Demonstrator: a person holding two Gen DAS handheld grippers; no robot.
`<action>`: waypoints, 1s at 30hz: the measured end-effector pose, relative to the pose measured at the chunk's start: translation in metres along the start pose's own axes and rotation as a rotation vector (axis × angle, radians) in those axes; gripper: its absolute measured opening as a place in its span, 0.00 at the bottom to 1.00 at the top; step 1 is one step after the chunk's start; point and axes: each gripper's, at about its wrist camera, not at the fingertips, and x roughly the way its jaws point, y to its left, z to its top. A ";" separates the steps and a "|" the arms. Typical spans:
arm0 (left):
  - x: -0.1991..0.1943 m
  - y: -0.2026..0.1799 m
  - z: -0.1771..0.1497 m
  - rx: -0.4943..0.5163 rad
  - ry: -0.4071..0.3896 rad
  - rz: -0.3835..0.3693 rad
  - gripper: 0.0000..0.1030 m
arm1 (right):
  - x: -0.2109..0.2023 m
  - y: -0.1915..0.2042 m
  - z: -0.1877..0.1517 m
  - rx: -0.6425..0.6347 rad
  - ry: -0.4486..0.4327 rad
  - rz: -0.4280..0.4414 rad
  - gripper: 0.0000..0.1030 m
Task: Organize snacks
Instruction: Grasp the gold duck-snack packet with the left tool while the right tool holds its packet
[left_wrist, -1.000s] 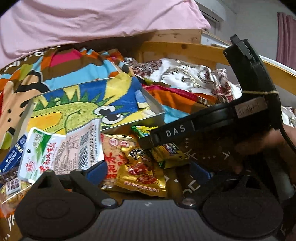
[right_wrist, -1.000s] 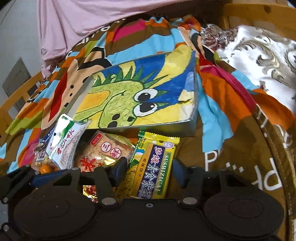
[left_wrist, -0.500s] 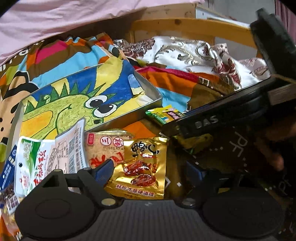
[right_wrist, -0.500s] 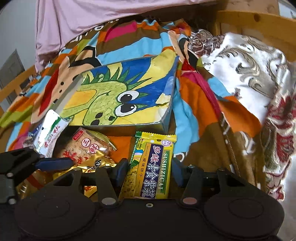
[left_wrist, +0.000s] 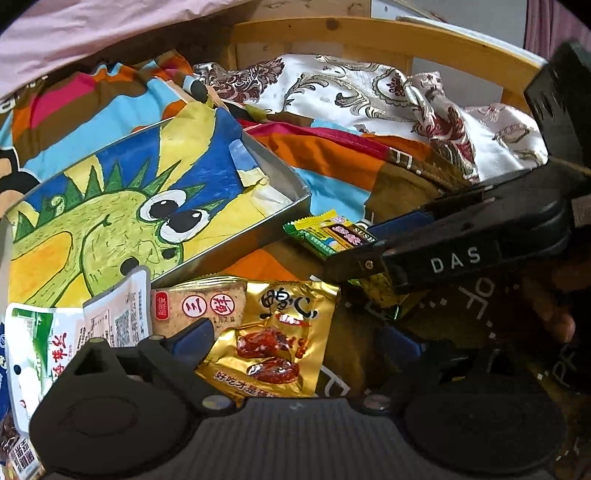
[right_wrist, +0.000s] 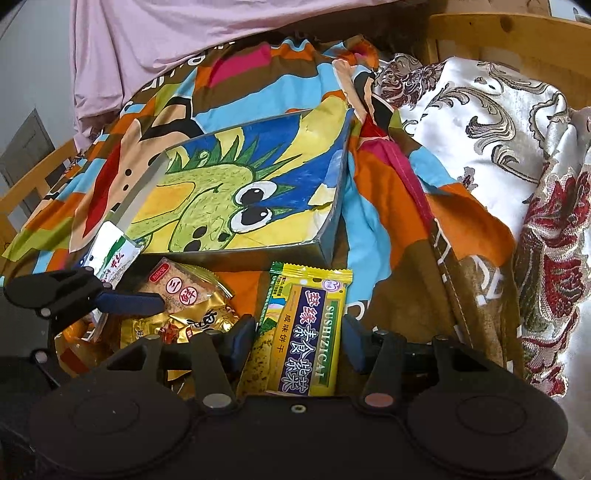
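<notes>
Several snack packets lie on a patterned bedspread in front of a shallow box (left_wrist: 280, 218) (right_wrist: 334, 218) lined with a green dragon drawing. My left gripper (left_wrist: 295, 343) is open, its fingers either side of a gold packet (left_wrist: 273, 339). My right gripper (right_wrist: 299, 345) is open around a yellow-green biscuit packet (right_wrist: 303, 332), which also shows in the left wrist view (left_wrist: 328, 236) under the right gripper's fingers. A tan packet (left_wrist: 199, 306) (right_wrist: 181, 291) and a white-green packet (left_wrist: 40, 350) (right_wrist: 110, 254) lie to the left.
A white floral cloth (right_wrist: 491, 122) is bunched at the right. A wooden bed rail (left_wrist: 369, 37) runs behind. A pink cloth (right_wrist: 166, 40) hangs at the back. The bedspread (right_wrist: 373, 236) is rumpled beside the box.
The left gripper has moved right, off the white-green packet and over the gold packet. The right gripper has crept forward along the biscuit packet. Both stay open.
</notes>
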 end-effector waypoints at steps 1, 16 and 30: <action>0.000 0.003 0.001 -0.009 0.001 -0.014 0.96 | 0.000 0.000 0.000 -0.001 0.001 0.000 0.52; 0.000 0.005 0.001 0.069 0.038 0.004 0.75 | 0.003 0.002 0.001 -0.015 0.022 -0.001 0.57; 0.003 -0.009 -0.003 0.091 0.033 0.064 0.64 | 0.007 0.006 -0.003 -0.066 0.043 -0.032 0.58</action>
